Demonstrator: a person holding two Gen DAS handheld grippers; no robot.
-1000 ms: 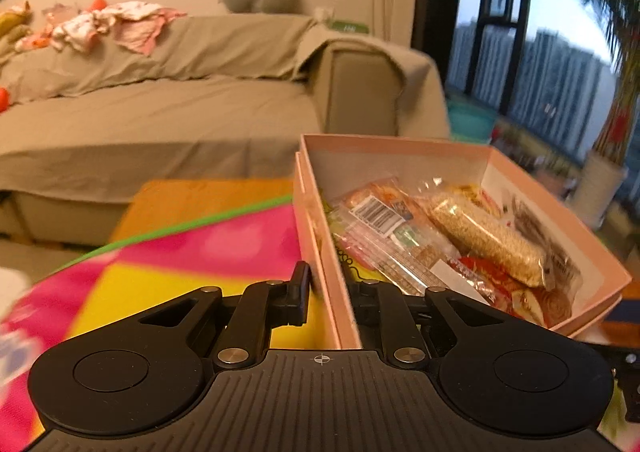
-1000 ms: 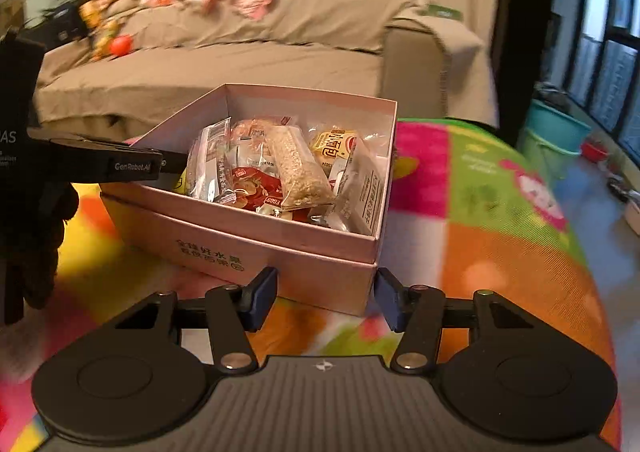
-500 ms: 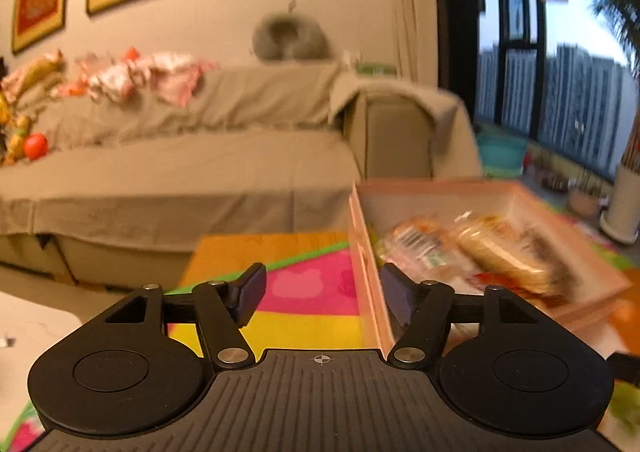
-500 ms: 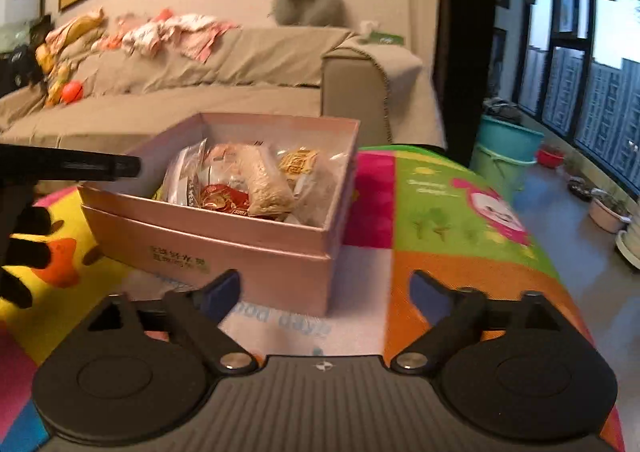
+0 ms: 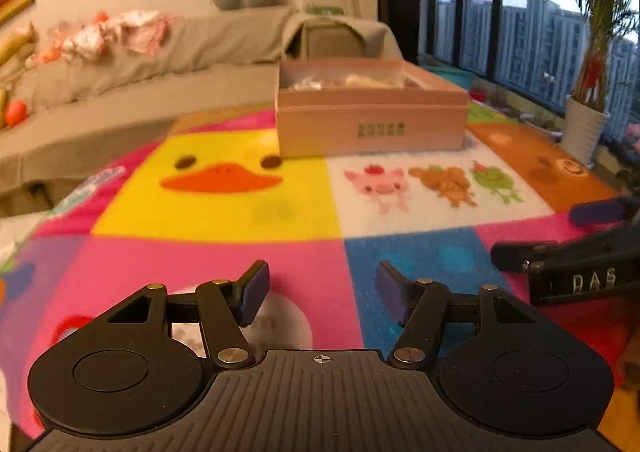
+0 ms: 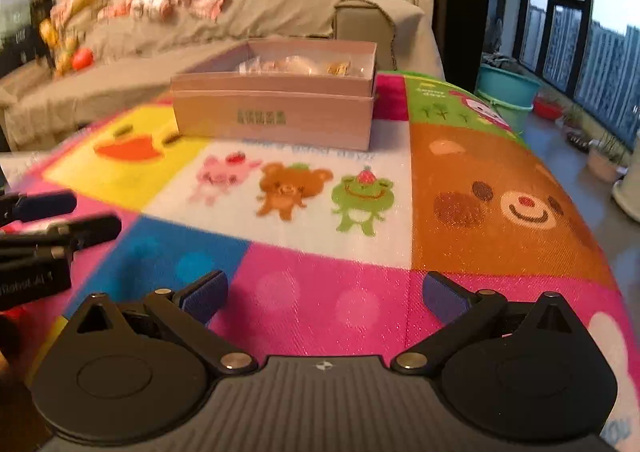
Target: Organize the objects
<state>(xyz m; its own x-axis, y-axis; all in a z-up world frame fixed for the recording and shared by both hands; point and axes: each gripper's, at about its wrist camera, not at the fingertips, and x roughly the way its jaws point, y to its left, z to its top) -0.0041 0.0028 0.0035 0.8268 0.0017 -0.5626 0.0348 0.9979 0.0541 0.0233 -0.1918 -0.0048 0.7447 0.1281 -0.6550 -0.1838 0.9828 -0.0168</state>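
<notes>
Left gripper (image 5: 322,294): tilted downward over the patterned cloth (image 5: 224,220) on the bench; fingers (image 5: 256,290) spread wide, nothing between them.

Right gripper (image 6: 324,294): likewise tilted down over the cloth, fingers (image 6: 204,294) at their widest, empty. Each gripper shows at the edge of the other's view, side by side and apart.

Pink box (image 5: 370,108): stands open-topped at the far end of the bench, near the sofa (image 5: 160,64), well apart from both grippers. Wrapped snack packets (image 6: 298,66) lie inside.

Change from earlier frames: a second ago the left fingers were pinched on the box's near wall and the right fingers sat narrow just before its corner. Both sets have just been opening, and both grippers now sit back from the box, which appears farther off in each view.

Hard to make out: the packets are blurred and mostly hidden behind the box wall; the green print on the box front is unreadable. The lettering on the neighbouring gripper is cut off at the frame edge.
</notes>
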